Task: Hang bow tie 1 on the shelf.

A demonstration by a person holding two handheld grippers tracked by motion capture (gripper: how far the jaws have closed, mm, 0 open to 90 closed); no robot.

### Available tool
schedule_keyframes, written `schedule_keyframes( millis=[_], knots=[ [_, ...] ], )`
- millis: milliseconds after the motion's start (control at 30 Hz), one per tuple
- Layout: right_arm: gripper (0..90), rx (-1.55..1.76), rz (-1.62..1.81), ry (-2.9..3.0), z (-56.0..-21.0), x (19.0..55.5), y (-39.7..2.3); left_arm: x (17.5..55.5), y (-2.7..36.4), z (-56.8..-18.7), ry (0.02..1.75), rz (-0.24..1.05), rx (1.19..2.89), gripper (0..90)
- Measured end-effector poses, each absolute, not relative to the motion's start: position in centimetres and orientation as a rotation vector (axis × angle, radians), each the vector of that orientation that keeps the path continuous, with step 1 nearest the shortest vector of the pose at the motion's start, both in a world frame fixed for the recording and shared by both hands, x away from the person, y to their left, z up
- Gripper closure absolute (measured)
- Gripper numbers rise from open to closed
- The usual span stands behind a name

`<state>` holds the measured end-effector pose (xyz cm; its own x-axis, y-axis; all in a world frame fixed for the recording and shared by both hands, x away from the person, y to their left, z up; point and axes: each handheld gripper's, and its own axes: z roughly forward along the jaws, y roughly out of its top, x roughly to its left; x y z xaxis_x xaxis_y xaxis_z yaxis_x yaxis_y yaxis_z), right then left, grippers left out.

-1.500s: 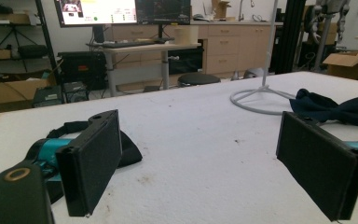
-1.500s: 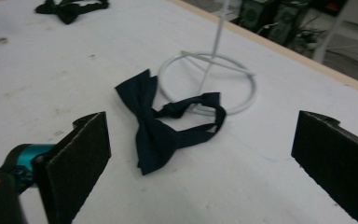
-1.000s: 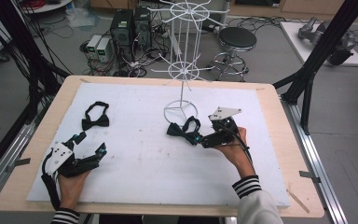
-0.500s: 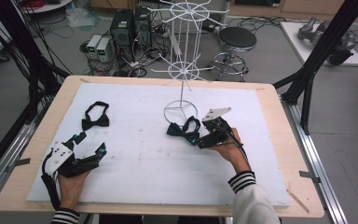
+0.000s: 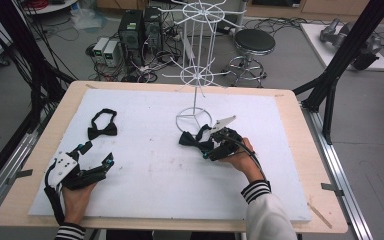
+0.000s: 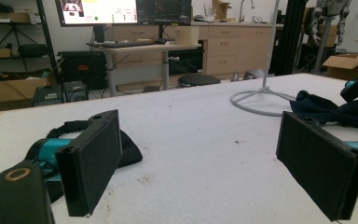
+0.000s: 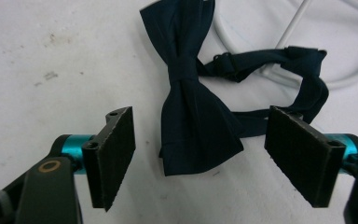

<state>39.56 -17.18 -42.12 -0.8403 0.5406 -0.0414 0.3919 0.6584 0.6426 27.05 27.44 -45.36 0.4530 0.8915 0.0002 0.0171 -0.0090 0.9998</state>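
On the white tabletop [image 5: 145, 175] the right tongs [image 5: 211, 151] sit low just right of centre, jaws spread wide and holding nothing — in the right gripper view the right tongs [image 7: 200, 158] frame the near wing of a dark navy bow tie [image 7: 191, 112] lying flat between the two pads without touching either. That bow tie [image 5: 192, 140] lies beside the ring base of a white wire display stand [image 5: 195, 80], and its strap crosses over the ring. The left tongs [image 5: 96, 156] rest at the near left of the tabletop, also wide open and empty, held by the left hand [image 5: 75, 197]; seen in the left gripper view, the left tongs [image 6: 214, 163] point across the bare surface toward the stand's base. A second bow tie [image 5: 102, 129] — black, strap looped — lies farther back on the left, well apart from both tongs.
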Motion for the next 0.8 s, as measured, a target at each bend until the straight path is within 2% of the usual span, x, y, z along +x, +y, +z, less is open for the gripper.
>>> schedule_keyframes(
  millis=[400, 533, 700, 800],
  knots=[
    [35.5, 0.763, 0.927, 2.661, -42.38, 39.74, -17.12, 27.03, 27.48, -45.35, 0.868, 0.847, 1.414, 14.5],
    [45.2, 0.731, 0.899, 2.677, -42.45, 39.69, -17.0, 27.04, 27.48, -45.35, 0.869, 0.847, 1.413, 14.6],
    [50.1, 0.711, 0.864, 2.667, -42.53, 39.69, -16.84, 27.03, 27.49, -45.35, 0.868, 0.846, 1.413, 14.6],
    [58.3, 0.699, 0.85, 2.677, -42.6, 39.64, -16.74, 27.04, 27.5, -45.36, 0.868, 0.845, 1.411, 14.5]
  ],
)
